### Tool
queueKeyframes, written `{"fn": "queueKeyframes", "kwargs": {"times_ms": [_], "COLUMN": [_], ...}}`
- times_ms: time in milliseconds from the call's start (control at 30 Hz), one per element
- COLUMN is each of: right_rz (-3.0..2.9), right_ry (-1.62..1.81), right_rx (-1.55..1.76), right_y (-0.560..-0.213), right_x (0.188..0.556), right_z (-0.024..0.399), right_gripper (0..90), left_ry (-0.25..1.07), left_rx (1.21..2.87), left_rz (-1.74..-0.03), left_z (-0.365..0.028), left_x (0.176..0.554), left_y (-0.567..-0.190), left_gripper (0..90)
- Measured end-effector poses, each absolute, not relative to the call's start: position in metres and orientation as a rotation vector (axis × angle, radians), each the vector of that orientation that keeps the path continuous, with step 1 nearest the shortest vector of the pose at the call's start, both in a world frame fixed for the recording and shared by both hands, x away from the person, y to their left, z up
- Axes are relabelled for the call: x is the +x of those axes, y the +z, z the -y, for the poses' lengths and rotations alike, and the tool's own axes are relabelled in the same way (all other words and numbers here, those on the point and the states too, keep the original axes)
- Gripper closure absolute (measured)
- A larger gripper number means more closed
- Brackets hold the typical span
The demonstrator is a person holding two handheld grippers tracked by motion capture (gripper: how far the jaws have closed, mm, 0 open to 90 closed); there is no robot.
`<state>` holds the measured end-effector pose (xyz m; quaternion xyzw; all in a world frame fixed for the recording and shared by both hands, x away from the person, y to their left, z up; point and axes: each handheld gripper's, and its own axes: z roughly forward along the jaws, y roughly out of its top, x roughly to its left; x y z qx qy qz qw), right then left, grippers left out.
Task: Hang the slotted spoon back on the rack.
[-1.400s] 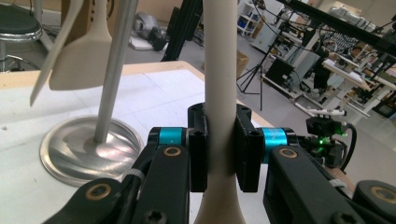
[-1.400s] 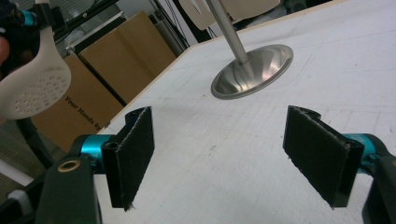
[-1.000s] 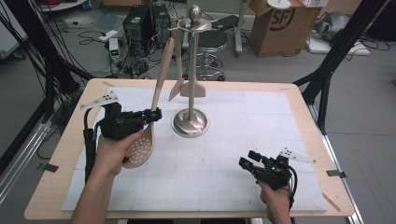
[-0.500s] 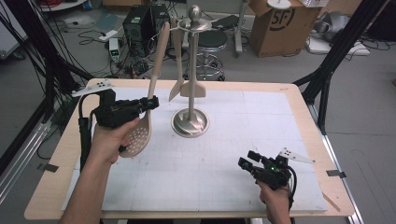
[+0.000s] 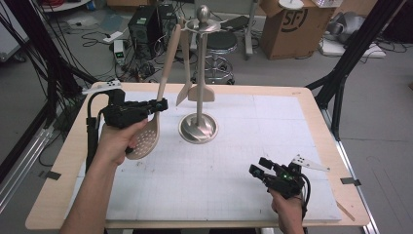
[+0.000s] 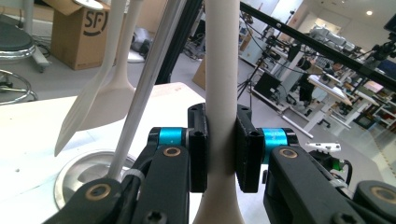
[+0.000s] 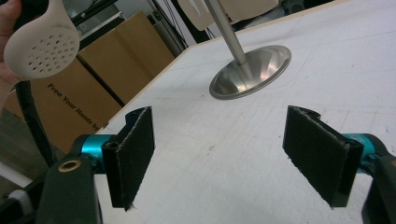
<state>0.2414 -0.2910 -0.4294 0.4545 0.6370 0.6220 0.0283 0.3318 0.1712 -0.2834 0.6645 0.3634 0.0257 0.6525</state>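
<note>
A beige slotted spoon [image 5: 146, 139] is held nearly upright with its perforated head down, just above the white mat. Its long handle [image 6: 222, 93] rises toward the top arms of the metal utensil stand [image 5: 198, 129]; I cannot tell if the tip touches a hook. My left gripper [image 5: 158, 105] is shut on the lower handle, and its pads [image 6: 198, 149] press the handle from both sides. Two beige spatulas [image 5: 201, 92] hang on the stand. My right gripper [image 5: 258, 168] hovers open near the table's front right, with nothing between its pads [image 7: 133, 154].
The stand's round steel base [image 7: 252, 70] sits mid-table on the white gridded mat [image 5: 272, 122]. A wooden table edge [image 5: 326, 126] frames the mat. Cardboard boxes [image 5: 287, 24], a stool and cables lie on the floor beyond the far edge.
My left gripper has carried the spoon up and slightly toward the stand, so the head hangs higher over the mat. The right gripper has stayed put.
</note>
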Motion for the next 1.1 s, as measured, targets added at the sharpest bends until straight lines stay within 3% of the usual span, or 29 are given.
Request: {"fn": "queueKeyframes", "kwargs": {"times_ms": [567,1100], "right_rz": [-1.961,-1.956], "right_ry": [1.917,1.920], "right_rx": [1.404,1.410], "right_y": [-0.429,-0.429], "right_x": [0.241,0.241], "right_z": [0.292,0.292], "right_gripper": [24.4,24.5], "left_ry": [0.038,0.011], "left_rx": [1.539,1.597], "left_rz": [-0.869,-0.829], "left_z": [-0.162,-0.150], "left_x": [0.341,0.352], "left_y": [-0.297,-0.293], "left_gripper": [73.0,78.0]}}
